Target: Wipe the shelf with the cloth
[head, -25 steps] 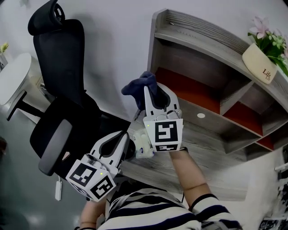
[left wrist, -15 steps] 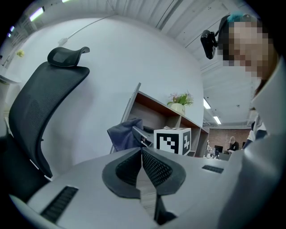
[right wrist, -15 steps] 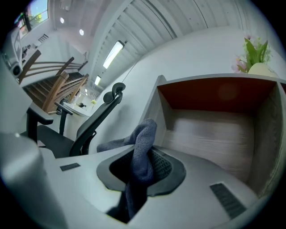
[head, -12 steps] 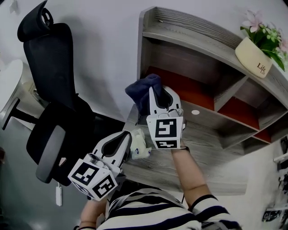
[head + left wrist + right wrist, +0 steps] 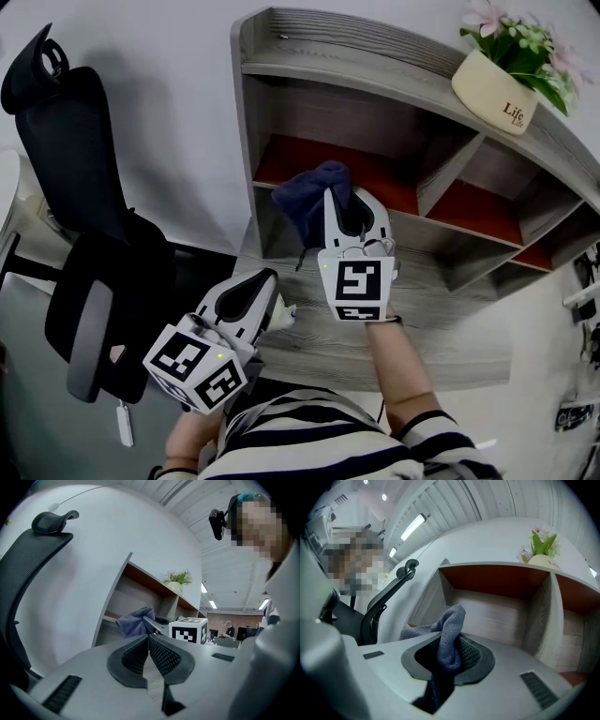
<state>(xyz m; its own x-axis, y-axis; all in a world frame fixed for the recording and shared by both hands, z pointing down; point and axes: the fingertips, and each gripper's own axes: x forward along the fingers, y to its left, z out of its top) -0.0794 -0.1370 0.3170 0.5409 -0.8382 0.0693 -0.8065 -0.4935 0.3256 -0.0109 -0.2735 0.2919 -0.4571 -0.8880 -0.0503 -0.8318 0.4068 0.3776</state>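
A dark blue cloth [image 5: 312,192] hangs bunched from my right gripper [image 5: 343,208], which is shut on it. In the head view it sits in front of the lower left compartment of the grey wooden shelf [image 5: 281,159] with red panels. The right gripper view shows the cloth [image 5: 451,629] pinched between the jaws and facing that compartment's grey back wall [image 5: 497,613]. My left gripper [image 5: 258,292] stays lower left over the desk, jaws pressed together with nothing in them. In the left gripper view, the cloth [image 5: 132,621] lies ahead of them.
A cream flower pot [image 5: 494,87] stands on top of the shelf at the right. A black office chair [image 5: 89,244] is at the left. A small white object [image 5: 282,314] lies on the grey desk [image 5: 450,342] by my left gripper.
My right gripper has carried the cloth from beside the shelf's left edge to in front of its left compartment. The left gripper has kept its place low over the desk.
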